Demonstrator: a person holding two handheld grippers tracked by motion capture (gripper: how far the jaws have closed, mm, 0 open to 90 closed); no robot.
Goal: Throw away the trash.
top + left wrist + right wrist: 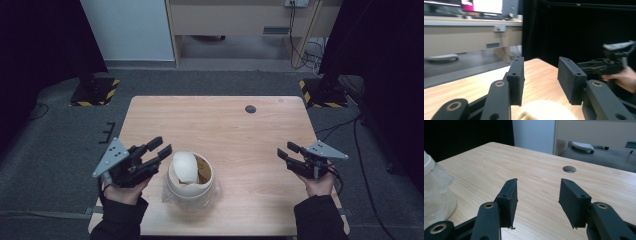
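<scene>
1. A cream-coloured round container [190,182] stands upright on the near left part of a light wooden counter [235,125], its open mouth facing up.
2. A white rounded lid or dome-shaped piece [184,166] leans tilted inside the container's mouth, toward its left side. Something brown [202,167] shows in the container to the right of it; what it is cannot be told.
3. Crinkled clear plastic wrap [216,192] lies around the base of the container, touching the counter. In the right gripper view the wrap [436,192] shows at the left edge.
4. The left gripper [159,148] is just beside the container on its left, held in the person's left hand [122,192]. Its jaws are apart and hold nothing, pointing across the counter toward the right and slightly away. In the left gripper view the blurred pale top of the white piece [546,110] sits low between the jaws.
5. The right gripper [286,150] is well apart from the container, near the right edge of the counter, held in the person's right hand [317,185]. Its jaws are apart and empty, pointing left.
6. A small round hole [250,109] sits near the far edge of the counter.
7. Grey carpet [60,145] surrounds the counter. Black curtains hang at both sides, and a pale wooden desk [235,20] stands beyond.
</scene>
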